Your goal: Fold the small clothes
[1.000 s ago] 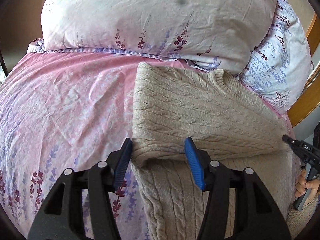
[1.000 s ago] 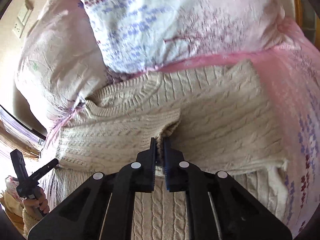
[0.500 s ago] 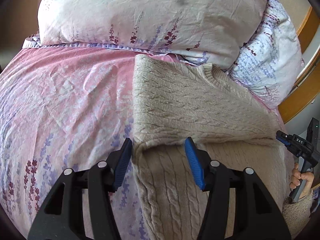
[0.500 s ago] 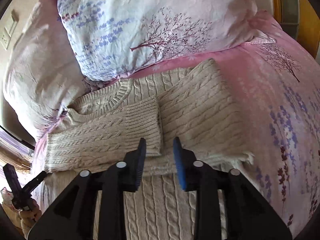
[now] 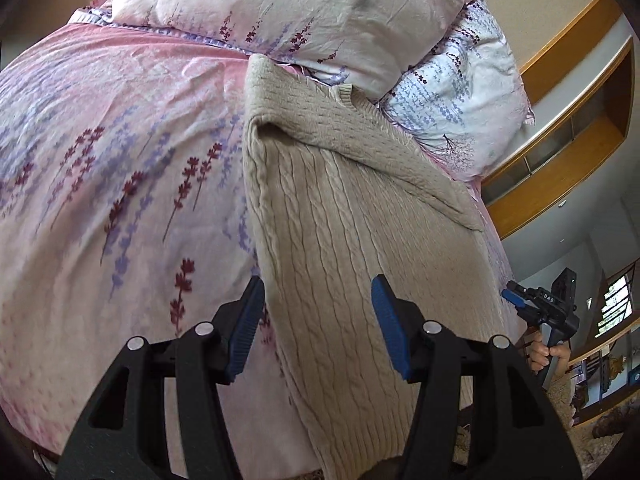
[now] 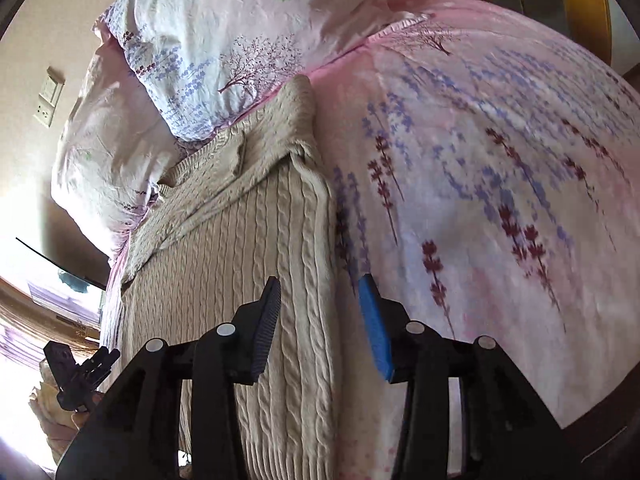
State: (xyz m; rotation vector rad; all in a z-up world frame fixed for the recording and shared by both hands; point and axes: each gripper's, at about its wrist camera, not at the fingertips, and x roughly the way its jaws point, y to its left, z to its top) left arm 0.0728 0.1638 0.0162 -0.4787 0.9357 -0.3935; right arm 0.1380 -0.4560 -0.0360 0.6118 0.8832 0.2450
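A beige cable-knit sweater (image 5: 344,216) lies flat on the bed, its sleeves folded across the chest near the collar. It also shows in the right wrist view (image 6: 248,248). My left gripper (image 5: 318,320) is open and empty, hovering over the sweater's left edge near the hem. My right gripper (image 6: 320,320) is open and empty, over the sweater's right edge near the hem. The right gripper also shows at the far right of the left wrist view (image 5: 536,312), and the left gripper at the far left of the right wrist view (image 6: 80,368).
The bed has a pink floral cover (image 5: 104,184) that spreads to the left, and to the right in the right wrist view (image 6: 500,184). Two floral pillows (image 5: 288,12) lie behind the sweater's collar. A wooden headboard frame (image 5: 568,128) stands at the right.
My right gripper let go of the sleeve cuff and opened. Both grippers pulled back from the folded sleeves toward the sweater's hem, each over a side edge.
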